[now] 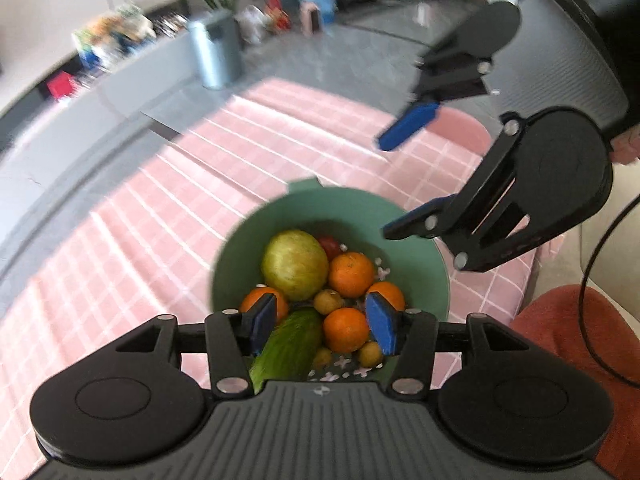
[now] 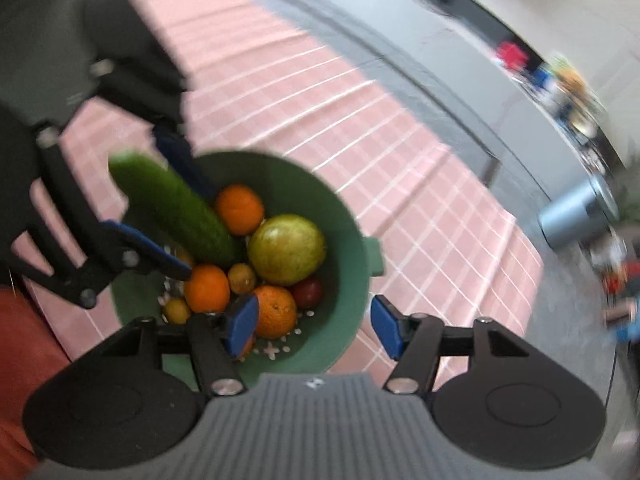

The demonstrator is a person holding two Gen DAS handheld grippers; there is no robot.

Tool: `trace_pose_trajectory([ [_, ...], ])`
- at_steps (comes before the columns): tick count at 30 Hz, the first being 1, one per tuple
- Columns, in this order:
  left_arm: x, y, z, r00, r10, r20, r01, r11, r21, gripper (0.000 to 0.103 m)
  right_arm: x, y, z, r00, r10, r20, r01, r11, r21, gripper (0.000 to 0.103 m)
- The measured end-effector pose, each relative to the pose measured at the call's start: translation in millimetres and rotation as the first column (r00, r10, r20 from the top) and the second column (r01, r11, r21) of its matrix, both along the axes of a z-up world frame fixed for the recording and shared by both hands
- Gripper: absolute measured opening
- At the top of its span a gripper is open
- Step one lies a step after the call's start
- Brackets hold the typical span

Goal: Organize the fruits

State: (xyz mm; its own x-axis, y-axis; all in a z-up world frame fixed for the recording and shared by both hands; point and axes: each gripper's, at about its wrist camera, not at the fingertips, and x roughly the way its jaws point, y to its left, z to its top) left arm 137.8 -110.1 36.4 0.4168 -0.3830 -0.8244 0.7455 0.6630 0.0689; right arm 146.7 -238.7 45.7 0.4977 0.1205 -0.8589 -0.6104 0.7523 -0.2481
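Observation:
A green colander bowl (image 1: 424, 248) (image 2: 348, 216) sits on a pink checked tablecloth. It holds several oranges (image 1: 351, 274) (image 2: 239, 209), a large yellow-green round fruit (image 1: 295, 264) (image 2: 286, 249), a small red fruit (image 1: 330, 245) (image 2: 307, 291), small yellow fruits (image 1: 328, 301) and a green cucumber (image 1: 290, 348) (image 2: 176, 210) leaning on the rim. My left gripper (image 1: 324, 326) (image 2: 176, 216) is open just above the fruit, its fingers either side of the cucumber. My right gripper (image 2: 314, 326) (image 1: 404, 182) is open and empty above the bowl's rim.
The pink cloth (image 1: 168, 216) covers the table. A grey cylindrical bin (image 1: 216, 52) (image 2: 576, 212) stands on the floor beyond it. A pink chair (image 1: 464, 128) and a rust-red seat (image 1: 568, 328) are to the right. Clutter lines the far wall.

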Motion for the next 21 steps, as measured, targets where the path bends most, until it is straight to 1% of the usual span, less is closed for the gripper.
trace_pose_trajectory([
  [1,-7.4,3.1,9.1,0.999,0.019,0.032,-0.019,1.000,-0.004,0.061,-4.9,-0.2,8.9,0.999,-0.040,0.001,0.040,0.999,0.027,0.061],
  [2,-15.2,7.6,16.5,0.997,0.041,0.061,-0.040,0.999,-0.009,0.062,-11.2,0.2,17.6,0.997,-0.077,0.006,0.077,0.996,0.051,0.065],
  [4,-32.4,17.6,28.3,0.989,0.098,0.110,-0.096,0.995,-0.026,0.062,-26.8,3.0,33.5,0.988,-0.153,0.016,0.151,0.984,0.095,0.069],
  [6,-47.8,26.9,40.1,0.978,0.156,0.136,-0.149,0.987,-0.057,0.064,-43.3,6.6,47.1,0.975,-0.222,0.019,0.218,0.968,0.127,0.070],
  [7,-54.7,31.7,46.2,0.972,0.184,0.144,-0.176,0.982,-0.072,0.065,-51.6,7.8,51.6,0.969,-0.246,0.021,0.240,0.959,0.148,0.072],
  [9,-68.6,40.5,56.7,0.958,0.237,0.164,-0.222,0.969,-0.108,0.066,-70.2,10.1,59.3,0.964,-0.263,0.041,0.250,0.947,0.204,0.076],
  [11,-84.2,49.3,65.7,0.934,0.300,0.195,-0.274,0.950,-0.147,0.070,-90.4,11.3,67.1,0.960,-0.274,0.051,0.251,0.929,0.270,0.077],
  [14,-104.4,60.6,77.5,0.892,0.375,0.252,-0.332,0.922,-0.197,0.074,-116.9,12.1,68.9,0.937,-0.341,0.078,0.296,0.891,0.343,0.080],
  [16,-116.6,64.8,80.8,0.868,0.405,0.288,-0.356,0.911,-0.207,0.074,-136.6,13.3,67.4,0.913,-0.395,0.105,0.326,0.859,0.396,0.081],
  [19,-136.6,67.3,73.4,0.839,0.430,0.332,-0.382,0.902,-0.204,0.074,-164.4,21.0,57.1,0.871,-0.470,0.141,0.365,0.813,0.453,0.083],
  [21,-145.3,70.4,66.4,0.824,0.456,0.337,-0.407,0.890,-0.207,0.074,-181.1,29.1,46.5,0.846,-0.506,0.166,0.384,0.796,0.467,0.083],
])
